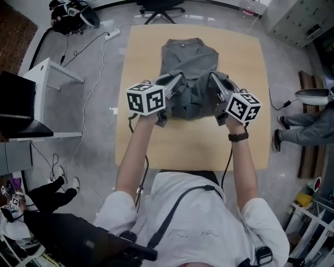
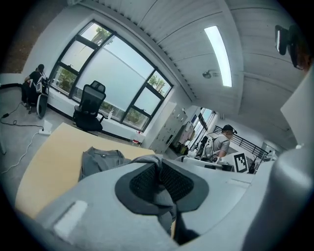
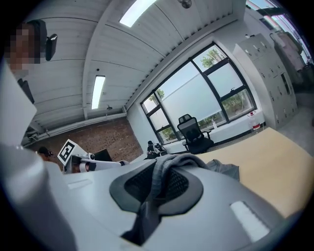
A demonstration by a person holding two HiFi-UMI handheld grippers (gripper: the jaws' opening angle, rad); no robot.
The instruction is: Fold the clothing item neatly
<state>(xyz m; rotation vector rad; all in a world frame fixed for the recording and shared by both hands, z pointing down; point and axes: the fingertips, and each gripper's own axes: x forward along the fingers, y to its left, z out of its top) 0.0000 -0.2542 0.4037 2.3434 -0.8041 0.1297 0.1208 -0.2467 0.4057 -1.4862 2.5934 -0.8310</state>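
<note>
Nearest, my hands: left gripper (image 1: 176, 81) and right gripper (image 1: 215, 81) are side by side, each clenched on the near hem (image 1: 190, 101) of the grey cloth shirt (image 1: 189, 55).
Shirt axis: it runs away from me, and the collar (image 1: 182, 44) lies farthest on the pale wooden table (image 1: 146, 146).
Next move, I judge: hem forward to collar; both hands are equally near.

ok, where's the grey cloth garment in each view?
Head view: grey cloth garment top centre on the tan wooden table.
Left gripper view: lower left, a fold pinched by the left gripper.
Right gripper view: right of centre, a fold pinched by the right gripper.
Shared landmark: black office chair beyond the table.
</note>
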